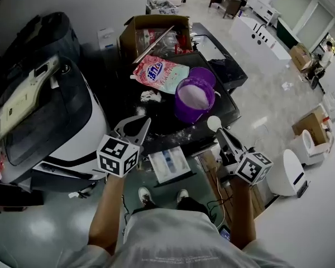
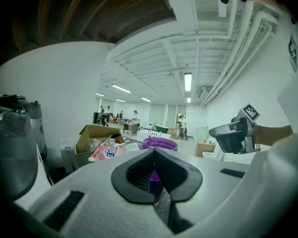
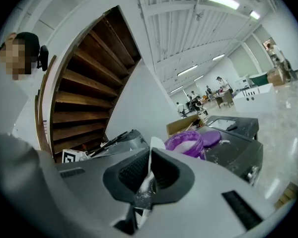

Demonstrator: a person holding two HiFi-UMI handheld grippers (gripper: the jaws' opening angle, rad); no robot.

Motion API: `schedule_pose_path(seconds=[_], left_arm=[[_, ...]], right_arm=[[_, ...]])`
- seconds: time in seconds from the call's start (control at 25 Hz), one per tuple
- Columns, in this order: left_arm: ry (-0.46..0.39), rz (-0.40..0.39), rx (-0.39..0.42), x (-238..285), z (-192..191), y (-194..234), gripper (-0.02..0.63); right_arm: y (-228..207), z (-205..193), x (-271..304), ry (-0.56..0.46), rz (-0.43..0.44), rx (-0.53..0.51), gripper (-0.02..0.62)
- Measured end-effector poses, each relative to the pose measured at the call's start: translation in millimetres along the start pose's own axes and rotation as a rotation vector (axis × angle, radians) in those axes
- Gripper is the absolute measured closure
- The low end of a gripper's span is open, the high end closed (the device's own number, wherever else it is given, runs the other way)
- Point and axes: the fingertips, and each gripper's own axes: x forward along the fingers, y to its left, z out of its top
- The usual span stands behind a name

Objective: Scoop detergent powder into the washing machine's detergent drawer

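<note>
The fingers of my right gripper pinch the thin white handle of the scoop, with powder dusted where they grip. Its round bowl hangs just off the near right side of the purple tub, which holds the white detergent powder. The fingers of my left gripper are pressed together on nothing, hovering near the tub's left front. The detergent drawer stands pulled out below the front edge of the dark top, between my two grippers. I cannot tell whether the bowl is loaded. Either way, I want to hold it level, travel low and slowly from tub to drawer, and tip only once it is over a compartment. I should grip firmly, since so thin a handle could swivel. The spilled powder on the top suggests how easily it scatters.
</note>
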Motion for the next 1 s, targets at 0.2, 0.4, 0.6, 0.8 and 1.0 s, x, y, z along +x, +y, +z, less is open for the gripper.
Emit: schedule_pose_path(seconds=[0.2,0.4,0.6,0.8,1.0], left_arm=[[0.011,0.090,-0.037,-26,-15,-12,0.597],[0.007,0.209,-0.081,-51,-29,-36,0.597],[0.001,0.342,-0.129,-79,-47,-67,0.597],[0.009,0.451,-0.170,-108,-64,-93,0.597],[0.026,0.497,-0.181,-136,-71,-104,0.597]], right_arm=[[10,-19,-1,0.057,0.102,0.025,0.581],[11,-34,-3,0.133,0.221,0.023,0.581],[9,-49,-5,0.205,0.321,0.010,0.581],[19,-72,-1,0.299,0.412,-0.024,0.582],[32,-100,4,0.376,0.432,-0.062,0.582]])
